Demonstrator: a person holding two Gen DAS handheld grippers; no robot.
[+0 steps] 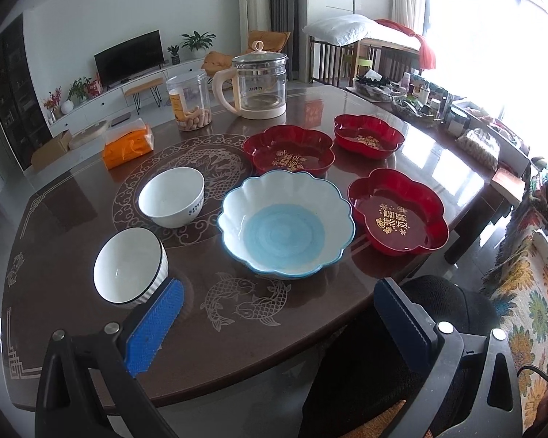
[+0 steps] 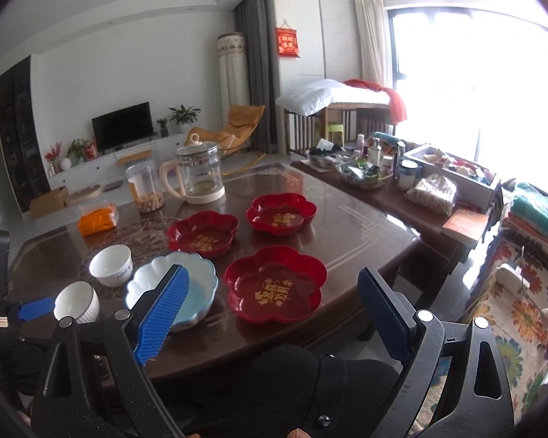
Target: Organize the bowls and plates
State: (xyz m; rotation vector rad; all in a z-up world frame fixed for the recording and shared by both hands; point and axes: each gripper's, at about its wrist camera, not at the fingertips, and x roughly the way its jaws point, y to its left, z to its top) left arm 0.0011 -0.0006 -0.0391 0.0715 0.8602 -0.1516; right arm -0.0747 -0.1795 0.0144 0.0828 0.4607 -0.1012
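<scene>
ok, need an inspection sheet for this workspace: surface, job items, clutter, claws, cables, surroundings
Surface: dark glossy table with fish and dragon inlay.
Job's things: three red flower-shaped trays, blue-and-white scalloped bowl, two white bowls, all apart, none stacked.
Clutter: glass kettle, clear jar, orange tissue pack.
Claws: left claw and right claw both open, empty, near the table's edge.
Cables: dark cable at lower right of the left wrist view.
Surroundings: crowded side table, television, bright window.
</scene>
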